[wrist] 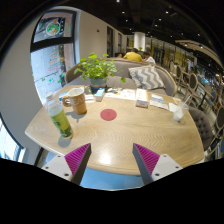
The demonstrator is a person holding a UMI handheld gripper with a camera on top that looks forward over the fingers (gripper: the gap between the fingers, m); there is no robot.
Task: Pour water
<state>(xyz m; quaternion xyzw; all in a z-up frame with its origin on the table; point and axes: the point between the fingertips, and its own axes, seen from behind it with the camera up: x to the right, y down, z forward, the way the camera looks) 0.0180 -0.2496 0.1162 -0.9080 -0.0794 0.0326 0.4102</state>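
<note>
- Currently the gripper (112, 160) hangs back off the near edge of the table (130, 130), fingers spread wide, nothing between them. Pink pads face each other with bare tabletop showing in the gap.
- The bottle (59, 118) stands upright near the table's left edge, ahead of the left finger and off to its left. Clear body, greenish contents, cap on as far as I can tell.
- The mug (75, 100) sits just behind the bottle, toward the far-left corner, close to it; touching or not, can't tell. Tan colour, handle side unclear.
- Key relation: bottle is left of the gripper's centre line, not straight ahead. Its long axis is vertical, so I'd expect a sideways grab around the body after swinging left and moving forward over the near edge.
- The mug is the likely pour target, so the pour would go away from the gripper, toward the far edge. That's a guess from layout and task.
- A red round coaster (108, 114) lies mid-table, roughly straight ahead, well apart from the bottle.
- A potted plant (97, 70) sits at the far edge, behind the mug. A glass (178, 110) stands near the right edge, and papers (146, 98) lie far right of centre.
- Nothing gripped yet; pour not started.
</note>
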